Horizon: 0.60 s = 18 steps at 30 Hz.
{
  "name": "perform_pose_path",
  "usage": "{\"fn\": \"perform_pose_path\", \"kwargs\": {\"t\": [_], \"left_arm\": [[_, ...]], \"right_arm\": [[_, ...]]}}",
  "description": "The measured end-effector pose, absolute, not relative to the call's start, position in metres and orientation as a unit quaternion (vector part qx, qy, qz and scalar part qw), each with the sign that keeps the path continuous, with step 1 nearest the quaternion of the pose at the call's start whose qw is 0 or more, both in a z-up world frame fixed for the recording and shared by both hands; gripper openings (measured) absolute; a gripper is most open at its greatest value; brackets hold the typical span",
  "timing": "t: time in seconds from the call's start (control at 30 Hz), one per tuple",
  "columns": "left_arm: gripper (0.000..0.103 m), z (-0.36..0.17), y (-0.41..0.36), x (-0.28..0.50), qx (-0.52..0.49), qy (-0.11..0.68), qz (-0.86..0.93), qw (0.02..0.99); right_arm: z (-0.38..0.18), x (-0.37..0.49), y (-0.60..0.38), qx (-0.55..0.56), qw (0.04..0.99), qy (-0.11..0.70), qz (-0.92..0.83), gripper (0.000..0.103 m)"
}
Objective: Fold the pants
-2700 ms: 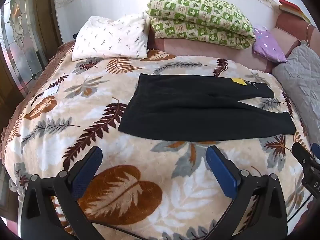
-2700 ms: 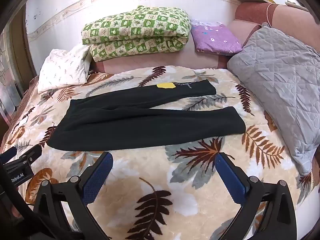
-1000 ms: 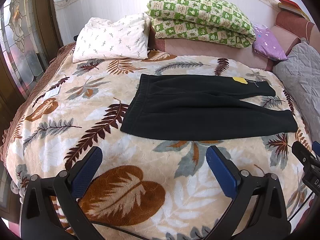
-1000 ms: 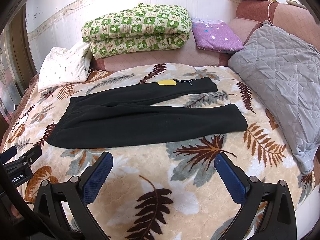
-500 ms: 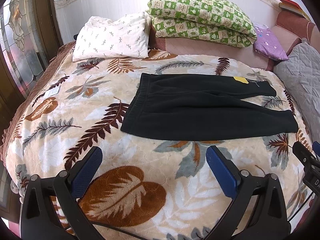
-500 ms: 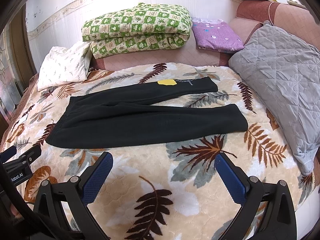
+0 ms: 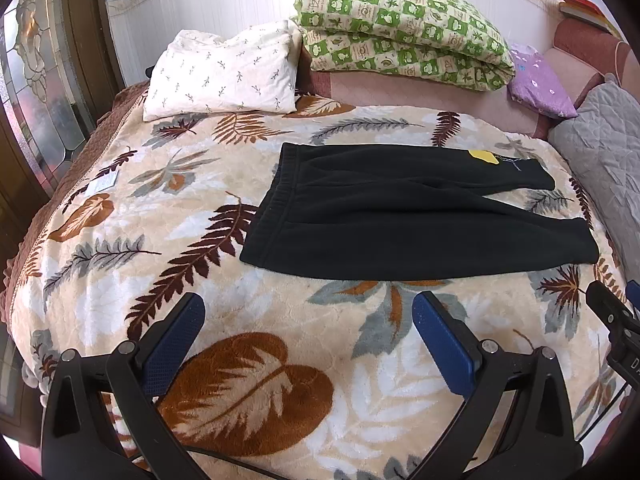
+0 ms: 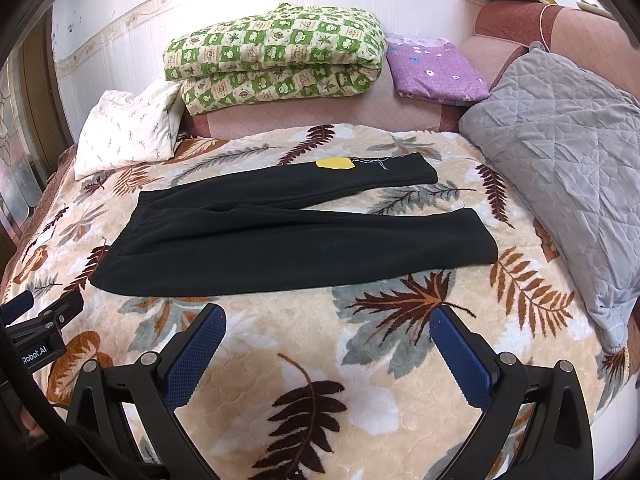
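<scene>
Black pants [image 7: 384, 216] lie flat on a leaf-patterned blanket [image 7: 256, 364], waistband to the left, the two legs spread apart to the right. A yellow patch [image 7: 484, 156] sits on the far leg. The pants also show in the right wrist view [image 8: 288, 240]. My left gripper [image 7: 308, 320] is open and empty, hovering above the blanket short of the near waistband corner. My right gripper [image 8: 326, 332] is open and empty, above the blanket in front of the near leg. Each gripper shows at the edge of the other's view.
A white pillow [image 7: 224, 72], a folded green checked quilt [image 7: 400, 36] and a purple pillow [image 7: 544, 84] lie along the far side. A grey quilted cushion [image 8: 568, 184] stands at the right. A wooden frame with stained glass [image 7: 36, 80] is at the left.
Both views have shifted only slightly; the pants sit a touch lower in frame. Both grippers stay open and the pants have not moved.
</scene>
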<state>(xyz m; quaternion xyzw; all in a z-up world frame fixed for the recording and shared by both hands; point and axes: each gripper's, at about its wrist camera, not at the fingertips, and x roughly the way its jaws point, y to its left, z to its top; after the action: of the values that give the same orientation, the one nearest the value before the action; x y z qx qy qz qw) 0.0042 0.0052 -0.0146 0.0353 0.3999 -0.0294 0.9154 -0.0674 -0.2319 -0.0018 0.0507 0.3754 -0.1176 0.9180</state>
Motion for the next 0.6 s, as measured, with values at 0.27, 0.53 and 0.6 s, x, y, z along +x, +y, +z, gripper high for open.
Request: {"fn": "perform_pose_path", "kwargs": {"t": [0.27, 0.53, 0.6], "left_arm": [[0.103, -0.022, 0.006, 0.013, 0.039, 0.409, -0.029, 0.911], [0.103, -0.024, -0.001, 0.022, 0.044, 0.42, -0.027, 0.906], [0.103, -0.025, -0.002, 0.025, 0.045, 0.424, -0.028, 0.904]], "right_arm": [[-0.005, -0.06, -0.232, 0.05, 0.916, 0.38, -0.117, 0.102], [-0.007, -0.053, -0.237, 0.053, 0.914, 0.385, -0.117, 0.102], [-0.008, -0.05, -0.238, 0.052, 0.913, 0.387, -0.116, 0.102]]}}
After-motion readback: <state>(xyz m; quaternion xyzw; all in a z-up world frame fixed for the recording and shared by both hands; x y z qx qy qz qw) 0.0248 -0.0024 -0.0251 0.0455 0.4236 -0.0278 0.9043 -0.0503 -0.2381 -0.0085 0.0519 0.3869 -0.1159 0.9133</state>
